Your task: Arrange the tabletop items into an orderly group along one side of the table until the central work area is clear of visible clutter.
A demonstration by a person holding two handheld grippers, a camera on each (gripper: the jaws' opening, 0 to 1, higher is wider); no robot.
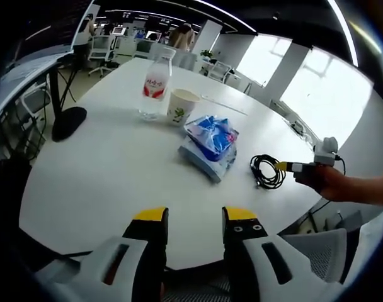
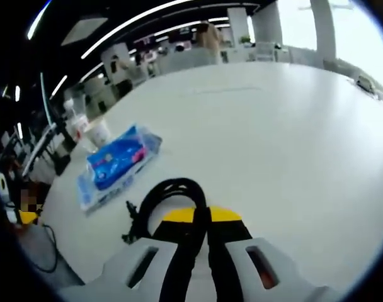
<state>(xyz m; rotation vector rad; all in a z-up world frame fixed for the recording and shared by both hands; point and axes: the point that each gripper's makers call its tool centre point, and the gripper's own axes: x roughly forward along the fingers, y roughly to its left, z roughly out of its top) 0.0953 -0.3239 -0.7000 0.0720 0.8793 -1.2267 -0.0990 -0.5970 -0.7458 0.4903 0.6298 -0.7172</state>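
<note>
In the left gripper view, your left tongs (image 1: pixel 194 220) hang released just off the near edge of the white tabletop (image 1: pixel 103 170), yellow tips apart with nothing between them. That keeps them out of the way while giving you a full look at the clutter. The water bottle (image 1: pixel 157 85) stands upright with the paper cup (image 1: pixel 182 107) just beside it, already a pair toward the far side. Nearer you, the blue tissue pack (image 1: pixel 210 145) lies flat in the middle area, and the coiled black cable (image 1: pixel 267 170) sits beside it toward the right edge. Your right tongs (image 1: pixel 292 167) come in from the right at the coil's edge, the hand (image 1: pixel 342 185) behind them. Going in from that side makes sense, as the cable is the item closest to that hand.

In the right gripper view, your right tongs (image 2: pixel 201 217) are clenched on the black cable (image 2: pixel 169 195): the yellow tips are pressed together with the cord running between them, and the loop arches up just ahead of the tips. Gripping the bundle at one spot should keep the coil from unravelling when you lift, I judge. The tissue pack (image 2: pixel 116 163) lies just beyond the coil, and the bottle (image 2: pixel 75 126) and cup (image 2: pixel 100 132) stand further off to the left. The wide stretch of tabletop (image 2: pixel 273 126) to the right is bare, so grouping things by the bottle and cup looks the shortest way.
</note>
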